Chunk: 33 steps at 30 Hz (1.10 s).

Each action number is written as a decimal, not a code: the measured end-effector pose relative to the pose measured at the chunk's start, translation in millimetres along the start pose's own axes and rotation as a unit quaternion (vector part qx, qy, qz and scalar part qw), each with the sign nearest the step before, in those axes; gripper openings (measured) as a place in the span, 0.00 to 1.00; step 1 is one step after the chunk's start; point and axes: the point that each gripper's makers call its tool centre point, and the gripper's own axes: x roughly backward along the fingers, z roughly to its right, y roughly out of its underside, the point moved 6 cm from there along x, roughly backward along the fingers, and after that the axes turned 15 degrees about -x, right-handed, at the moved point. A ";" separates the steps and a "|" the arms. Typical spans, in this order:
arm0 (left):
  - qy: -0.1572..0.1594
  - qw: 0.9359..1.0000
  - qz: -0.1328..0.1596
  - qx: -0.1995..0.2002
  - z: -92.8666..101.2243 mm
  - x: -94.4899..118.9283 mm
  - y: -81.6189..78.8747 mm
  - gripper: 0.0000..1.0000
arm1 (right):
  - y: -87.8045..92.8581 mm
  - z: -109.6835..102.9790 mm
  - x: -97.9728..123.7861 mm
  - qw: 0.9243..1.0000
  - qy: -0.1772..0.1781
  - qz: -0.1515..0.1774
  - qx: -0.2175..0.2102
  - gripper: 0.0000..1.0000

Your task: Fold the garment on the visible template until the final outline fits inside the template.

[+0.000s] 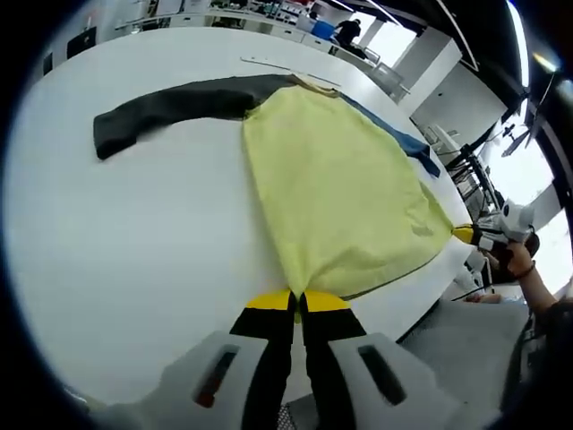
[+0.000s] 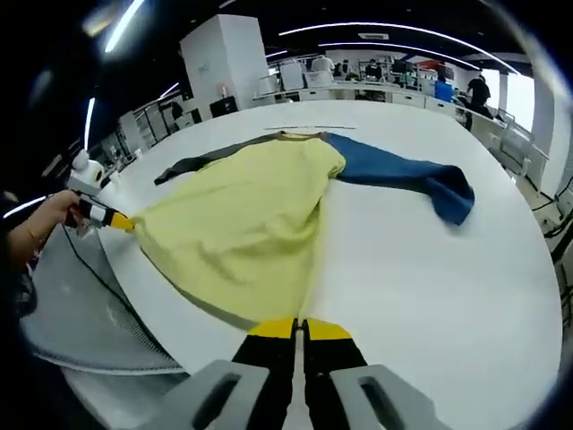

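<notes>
A garment with a yellow body (image 1: 340, 188), a dark grey sleeve (image 1: 170, 107) and a blue sleeve (image 1: 403, 139) lies spread on the white table (image 1: 134, 251). My left gripper (image 1: 297, 303) is shut on one corner of the yellow hem at the table's near edge. In the right gripper view the yellow body (image 2: 242, 224) runs away from my right gripper (image 2: 298, 329), which is shut on the other hem corner. The blue sleeve (image 2: 403, 175) stretches right, the grey sleeve (image 2: 201, 161) left. Each gripper appears in the other's view: right gripper (image 1: 473, 236), left gripper (image 2: 115, 220).
A thin pale strip (image 1: 277, 64) lies on the table beyond the collar. A hand (image 2: 40, 224) holds the left gripper past the table edge. Desks, chairs and people stand in the background (image 2: 376, 76). Bare table surface (image 2: 448, 287) extends right of the garment.
</notes>
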 end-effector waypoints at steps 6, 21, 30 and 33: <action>0.000 1.000 -0.007 -0.002 -1.0 1.7 4.9 0.00 | 8.0 -2.5 1.3 1.000 0.000 -0.003 -0.008 0.00; 0.010 0.999 -0.024 -0.020 0.7 3.9 13.7 0.04 | 15.4 -1.6 2.4 1.000 0.005 -0.010 -0.022 0.00; 0.009 0.999 -0.009 -0.038 3.4 15.1 9.2 0.30 | 5.2 2.6 4.0 0.999 0.011 -0.007 -0.040 0.07; 0.001 1.000 0.013 -0.004 -0.4 12.3 3.6 0.28 | 0.7 0.5 0.0 0.999 0.005 -0.008 -0.038 0.07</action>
